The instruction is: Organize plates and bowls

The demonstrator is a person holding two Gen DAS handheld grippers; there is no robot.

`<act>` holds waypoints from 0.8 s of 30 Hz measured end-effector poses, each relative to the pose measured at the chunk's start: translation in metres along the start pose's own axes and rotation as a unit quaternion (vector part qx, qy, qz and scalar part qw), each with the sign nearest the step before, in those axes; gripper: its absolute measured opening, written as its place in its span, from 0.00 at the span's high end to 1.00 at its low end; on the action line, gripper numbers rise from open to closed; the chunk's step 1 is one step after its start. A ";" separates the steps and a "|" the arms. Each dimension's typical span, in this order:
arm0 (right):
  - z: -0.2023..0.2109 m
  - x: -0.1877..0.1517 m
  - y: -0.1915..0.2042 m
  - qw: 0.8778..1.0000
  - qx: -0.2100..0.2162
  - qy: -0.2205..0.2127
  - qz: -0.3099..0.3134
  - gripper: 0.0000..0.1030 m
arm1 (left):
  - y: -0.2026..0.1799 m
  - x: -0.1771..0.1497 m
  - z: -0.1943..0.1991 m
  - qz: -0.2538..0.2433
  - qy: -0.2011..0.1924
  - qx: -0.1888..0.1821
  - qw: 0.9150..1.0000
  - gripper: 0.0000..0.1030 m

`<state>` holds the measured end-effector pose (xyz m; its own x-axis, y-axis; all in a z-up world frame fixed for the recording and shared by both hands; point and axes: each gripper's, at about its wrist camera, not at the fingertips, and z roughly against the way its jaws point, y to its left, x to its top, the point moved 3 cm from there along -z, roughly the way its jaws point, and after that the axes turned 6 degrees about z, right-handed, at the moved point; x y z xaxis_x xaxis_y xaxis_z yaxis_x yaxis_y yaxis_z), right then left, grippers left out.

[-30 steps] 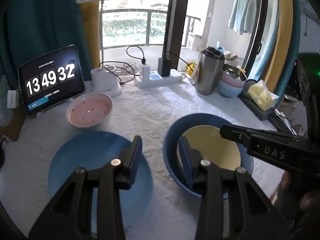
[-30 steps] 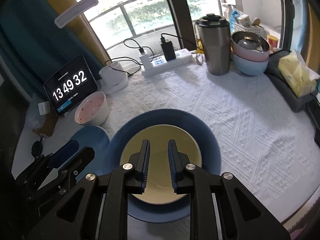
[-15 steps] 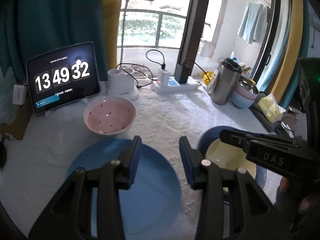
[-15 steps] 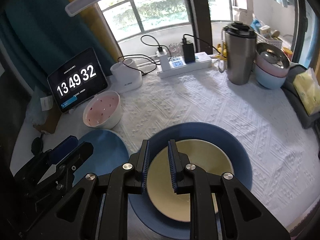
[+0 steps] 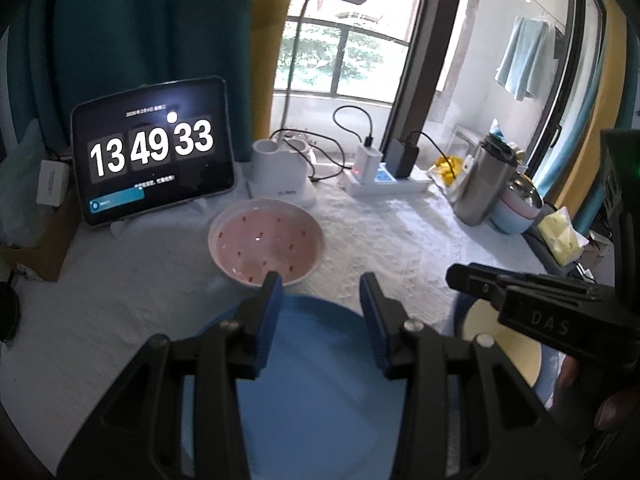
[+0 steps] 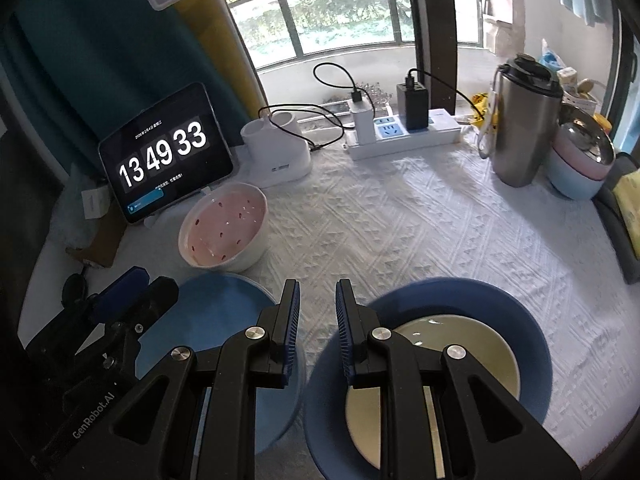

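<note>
Left claw (image 5: 320,292) spread wide, empty, hovering over the light blue plate (image 5: 320,392) that lies flat on the surface (image 6: 400,216). Right claw (image 6: 317,300) narrowly parted, pinching nothing, poised over the gap between that plate and the dark blue bowl (image 6: 532,336). Inside the bowl, a yellow plate (image 6: 472,356), nested loosely.

Nearest risk, probably: a flat plate on cloth offers little rim to bite, so a shallow pinch could slip and drop it, or drag the textured cloth and shift everything on it. Also close quarters between the two claws; a careless swing of either could knock the other or clip the bowl's rim and rattle the yellow plate.

Just beyond, the pink bowl (image 5: 266,242), upright, with red specks inside, almost touching the light blue plate's far edge; a forward push on the plate would likely shove it toward the tablet clock (image 5: 152,152). Farther back, the steel tumbler (image 6: 524,120), stacked bowls (image 6: 580,164) and the power strip (image 6: 404,132) with its cables: well apart, at risk only if the cloth gets pulled.
</note>
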<state>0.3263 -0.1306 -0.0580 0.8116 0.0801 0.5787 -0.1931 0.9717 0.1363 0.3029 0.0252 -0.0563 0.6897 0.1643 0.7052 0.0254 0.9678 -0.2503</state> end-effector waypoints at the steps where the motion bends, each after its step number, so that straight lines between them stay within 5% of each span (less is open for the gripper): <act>1: -0.002 0.001 0.002 1.000 0.001 0.001 0.000 0.81 | 0.002 0.001 -0.001 0.001 0.000 0.001 1.000 0.59; 24: -0.056 0.020 0.040 0.999 0.011 0.033 0.022 0.81 | 0.067 0.013 -0.035 0.045 0.017 0.024 0.999 0.59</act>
<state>0.3656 -0.0775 -0.0856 0.8368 0.1382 0.5298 -0.2414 0.9616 0.1305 0.3386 0.0855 -0.0868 0.7120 0.2451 0.6580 -0.0721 0.9577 -0.2786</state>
